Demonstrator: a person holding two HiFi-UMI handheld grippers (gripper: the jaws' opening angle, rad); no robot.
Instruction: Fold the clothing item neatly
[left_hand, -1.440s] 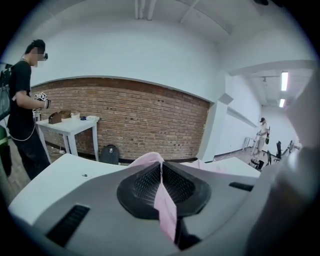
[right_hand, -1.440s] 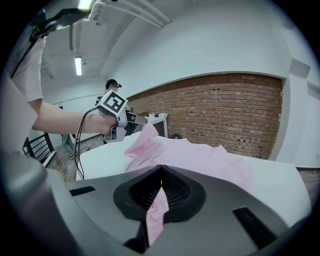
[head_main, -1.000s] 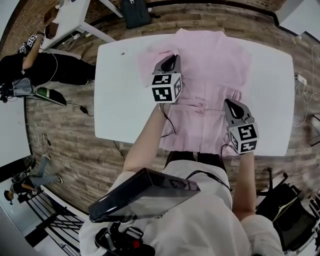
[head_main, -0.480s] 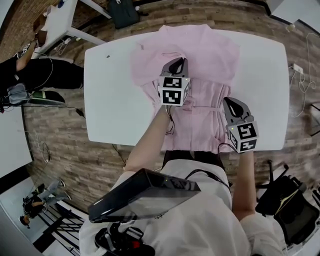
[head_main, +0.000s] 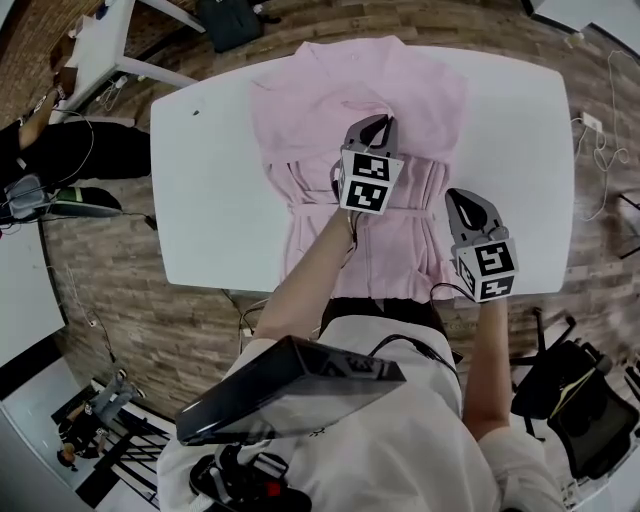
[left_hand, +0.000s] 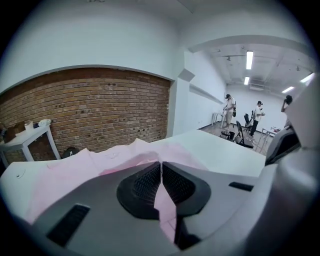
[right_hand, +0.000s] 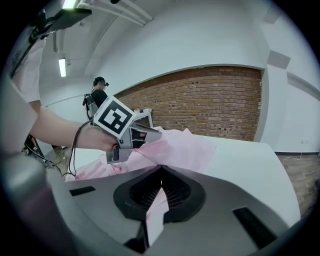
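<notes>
Scene: A person stands at the near edge of a white bench (head_main: 210, 200), a tool in each hand, working on a pink clothing item (head_main: 330, 90).
Where it lies: The clothing item runs down the middle of the bench from the far edge to the near edge. Its upper half is spread flat and its lower half is gathered into long creases.
In the left hand: The left gripper (head_main: 374, 126) is closed on a fold of the pink cloth over the middle of the clothing item. A strip of pink runs between its ribbed pads.
In the right hand: The right gripper (head_main: 462, 200) is clamped on the cloth at the item's right side, nearer the person. Pink fabric is pinched between its pads too.
Head view alone: This view takes in the item's whole outline and both forearms. It also shows a black device (head_main: 290, 385) at the person's chest and a black chair (head_main: 570, 390) on the wood floor.
Left gripper view alone: A brick wall (left_hand: 100, 110) rises behind the bench. Several people (left_hand: 229, 107) stand in a bright room further off under strip lights, and bare bench top lies to the right of the cloth.
Right gripper view alone: The left gripper appears from the side, its marker cube uppermost and pink cloth rising to its tip. A bystander in dark clothes (right_hand: 97, 95) stands beyond it.
</notes>
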